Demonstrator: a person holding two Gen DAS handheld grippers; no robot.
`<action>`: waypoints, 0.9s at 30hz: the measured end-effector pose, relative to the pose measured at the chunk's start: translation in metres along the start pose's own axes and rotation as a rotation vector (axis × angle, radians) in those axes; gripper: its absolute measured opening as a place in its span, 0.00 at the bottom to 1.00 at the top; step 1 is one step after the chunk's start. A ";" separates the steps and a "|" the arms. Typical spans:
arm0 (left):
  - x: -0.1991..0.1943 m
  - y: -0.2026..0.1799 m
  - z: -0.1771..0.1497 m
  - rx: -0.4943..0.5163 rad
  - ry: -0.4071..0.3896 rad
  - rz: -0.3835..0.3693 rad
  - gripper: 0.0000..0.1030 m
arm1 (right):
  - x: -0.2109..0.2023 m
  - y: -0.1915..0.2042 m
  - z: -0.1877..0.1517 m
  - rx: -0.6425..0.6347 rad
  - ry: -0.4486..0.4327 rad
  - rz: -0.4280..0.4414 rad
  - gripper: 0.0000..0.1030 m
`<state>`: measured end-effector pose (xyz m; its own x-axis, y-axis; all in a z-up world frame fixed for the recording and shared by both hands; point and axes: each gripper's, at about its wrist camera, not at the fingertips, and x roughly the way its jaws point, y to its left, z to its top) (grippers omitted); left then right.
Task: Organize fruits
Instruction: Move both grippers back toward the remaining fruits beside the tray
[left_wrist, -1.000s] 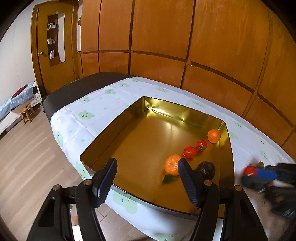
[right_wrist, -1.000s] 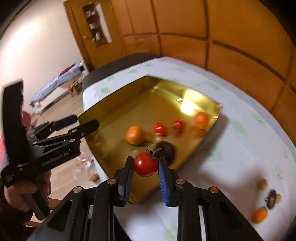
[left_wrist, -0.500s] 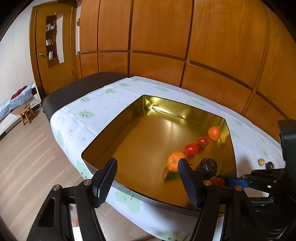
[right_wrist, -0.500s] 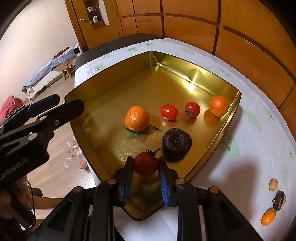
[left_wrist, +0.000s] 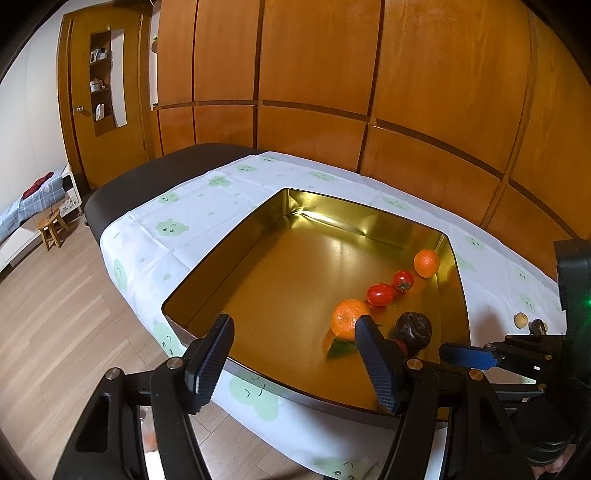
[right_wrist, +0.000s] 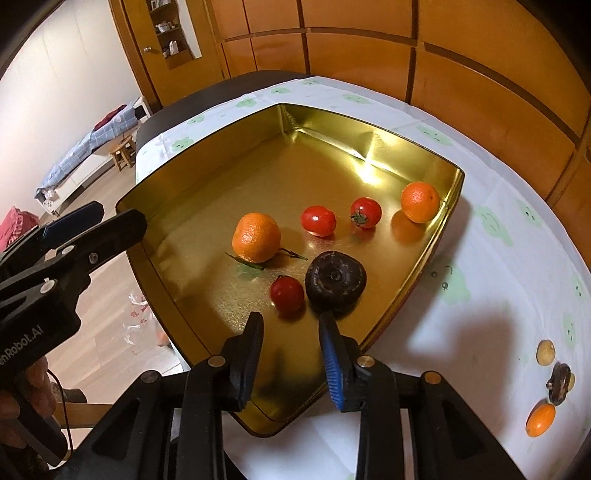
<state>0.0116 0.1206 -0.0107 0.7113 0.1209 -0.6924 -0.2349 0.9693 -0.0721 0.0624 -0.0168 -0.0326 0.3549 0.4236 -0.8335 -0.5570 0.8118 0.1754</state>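
A gold tray (right_wrist: 177, 295) (left_wrist: 207, 273) lies on the white tablecloth. A small red tomato (right_wrist: 286, 292) rests on the tray floor beside a dark round fruit (right_wrist: 335, 277) (left_wrist: 413, 327). Just in front of that tomato hangs my right gripper (right_wrist: 291, 326), its jaws opening, with nothing between the pads. Farther in lie a mandarin (right_wrist: 256, 237) (left_wrist: 347, 319), two tomatoes (right_wrist: 318, 220) (right_wrist: 365, 212) and an orange (right_wrist: 420, 202) (left_wrist: 426, 263). Over the tray's near edge my left gripper (left_wrist: 295, 332) stands open and empty.
On the cloth to the right of the tray lie a small orange fruit (right_wrist: 540, 419), a dark piece (right_wrist: 558, 382) and a pale round fruit (right_wrist: 545, 352) (left_wrist: 520, 319). Wooden wall panels stand behind the table. The floor drops off at the left.
My right gripper came down over the tray with the tomato between its pads and let it go. The tomato now lies on the tray floor. The left gripper stayed put.
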 end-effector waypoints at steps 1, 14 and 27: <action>0.000 0.000 0.000 0.001 0.001 -0.001 0.67 | -0.001 0.000 0.000 0.004 -0.003 -0.001 0.30; -0.003 -0.007 -0.003 0.020 0.001 -0.014 0.67 | -0.018 -0.006 -0.005 0.050 -0.054 -0.024 0.30; -0.005 -0.014 -0.006 0.037 0.012 -0.025 0.67 | -0.032 -0.010 -0.012 0.067 -0.085 -0.045 0.30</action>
<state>0.0075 0.1048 -0.0106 0.7088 0.0940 -0.6991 -0.1920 0.9794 -0.0631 0.0474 -0.0433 -0.0145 0.4422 0.4167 -0.7942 -0.4886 0.8545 0.1763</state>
